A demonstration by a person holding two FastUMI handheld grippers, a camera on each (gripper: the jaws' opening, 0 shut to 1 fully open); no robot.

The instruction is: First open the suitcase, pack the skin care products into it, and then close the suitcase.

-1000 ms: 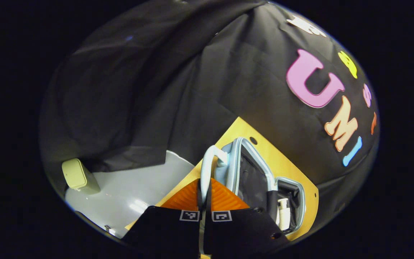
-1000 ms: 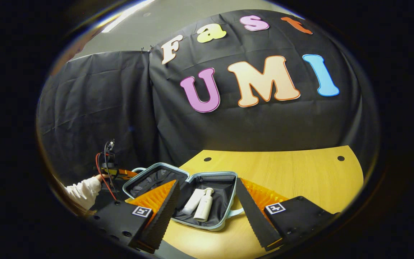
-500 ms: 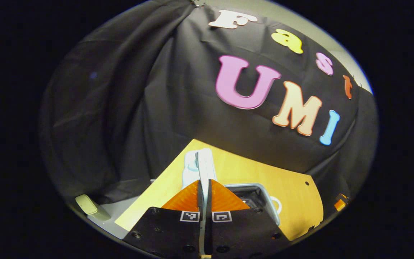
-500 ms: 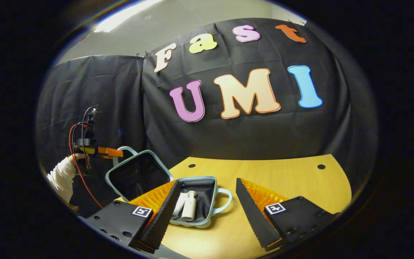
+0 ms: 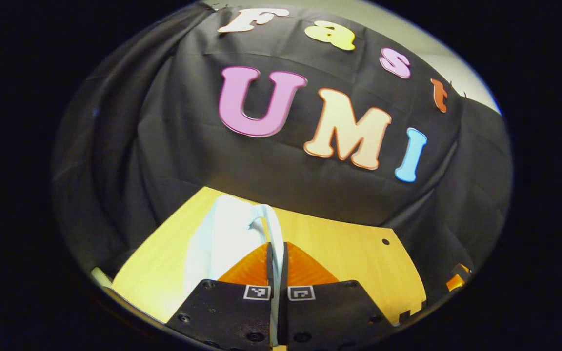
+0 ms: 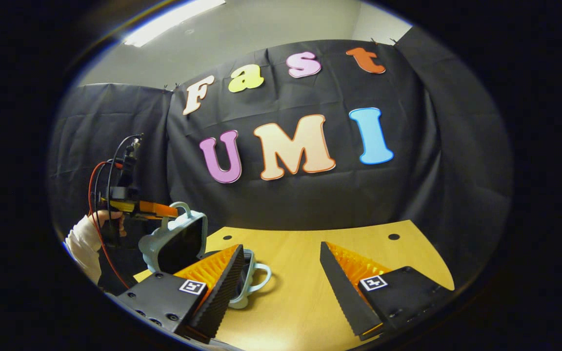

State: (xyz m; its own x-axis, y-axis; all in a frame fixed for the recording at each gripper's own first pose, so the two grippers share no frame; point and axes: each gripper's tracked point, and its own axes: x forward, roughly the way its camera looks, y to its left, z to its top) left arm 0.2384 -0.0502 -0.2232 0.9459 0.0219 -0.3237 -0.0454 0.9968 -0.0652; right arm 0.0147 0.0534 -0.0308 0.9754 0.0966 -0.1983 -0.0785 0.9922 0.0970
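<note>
Close in the left gripper view, left hand-held gripper (image 5: 276,253) pinched on the lid handle (image 5: 270,225) of a pale blue suitcase (image 6: 178,243). In the right gripper view, right hand-held gripper (image 6: 281,273) spread wide, holding nothing, above the yellow worktop (image 6: 310,253). Farther left, lid raised steeply over the base, nearly shut. Likely risk: thin handle slipping free, lid dropping askew. Compared with half a second ago, lid swung further over, skin care bottles now hidden.

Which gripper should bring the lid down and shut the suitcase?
Left. The left gripper is already shut on the lid's handle, lid half raised. The right gripper hangs open, holding nothing.
</note>
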